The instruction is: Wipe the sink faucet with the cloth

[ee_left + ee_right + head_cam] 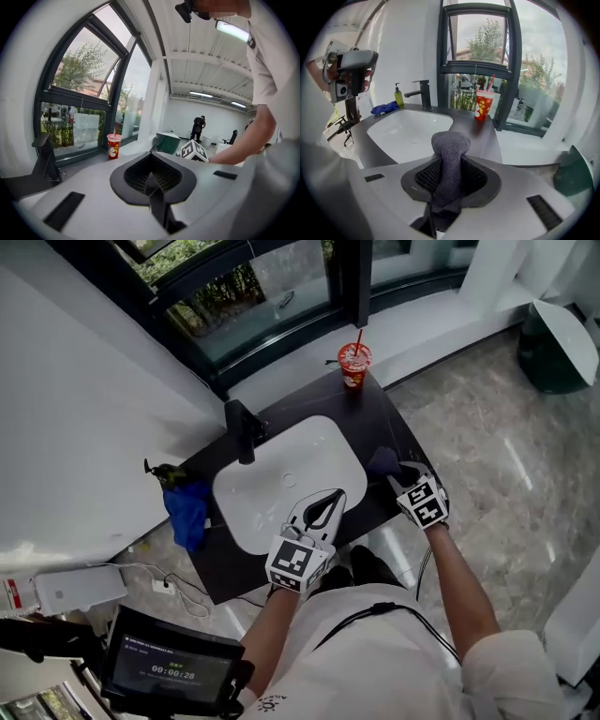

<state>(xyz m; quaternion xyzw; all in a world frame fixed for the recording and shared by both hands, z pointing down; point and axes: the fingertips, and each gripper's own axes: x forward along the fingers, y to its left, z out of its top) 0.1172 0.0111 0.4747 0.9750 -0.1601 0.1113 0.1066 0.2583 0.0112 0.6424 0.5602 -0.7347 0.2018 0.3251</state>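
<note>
The right gripper (446, 187) is pinching the grey cloth (449, 150) between its fingers (423, 177), over the dark surface (375, 409) just right of the white sink (272, 488). The left gripper (325, 509) is hovering over the basin's near rim, fingers pressed together on nothing. The black faucet (242, 432) is standing well apart from the cloth, at the sink's far-left side.

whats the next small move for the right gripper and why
Probably carry the right gripper across the white basin toward the black faucet: its jaws are shut on the grey knitted cloth, and the faucet stands untouched at the basin's far rim.
</note>
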